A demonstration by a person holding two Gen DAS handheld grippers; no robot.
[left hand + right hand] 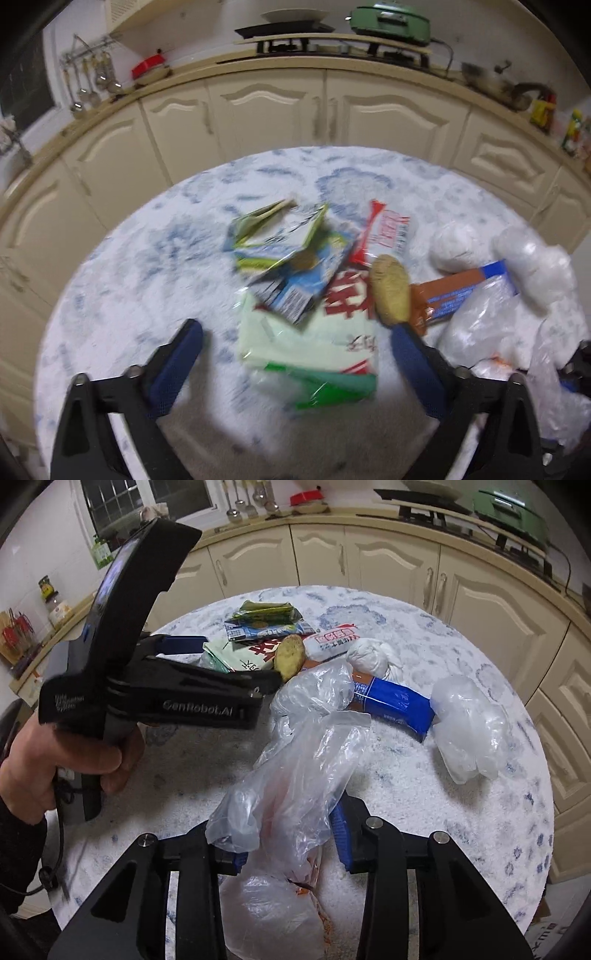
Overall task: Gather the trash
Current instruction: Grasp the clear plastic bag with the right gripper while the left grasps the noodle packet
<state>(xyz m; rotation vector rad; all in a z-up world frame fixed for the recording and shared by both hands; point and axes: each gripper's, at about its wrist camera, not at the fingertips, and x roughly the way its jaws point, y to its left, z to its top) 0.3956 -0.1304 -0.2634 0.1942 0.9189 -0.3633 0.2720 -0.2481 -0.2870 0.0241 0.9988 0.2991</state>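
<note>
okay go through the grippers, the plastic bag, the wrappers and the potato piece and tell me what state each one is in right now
Left gripper: open, over the pale green wrapper, nothing held.
Right gripper: shut on the clear plastic bag.
Clear plastic bag: crumpled, mouth pinched, lower part hanging below the fingers.
Potato piece: lying among the wrappers on the table.
Blue wrapper: flat on the table.
White tied bag: knotted shut.

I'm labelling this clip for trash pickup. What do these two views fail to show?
- Left wrist view: motion blur makes print on the pale green snack wrapper unreadable.
- Right wrist view: the clear crumpled plastic bag covers the right claw; its contents are only an orange smear.
- Right wrist view: the left claw's body hides the wrapper's left part.
</note>
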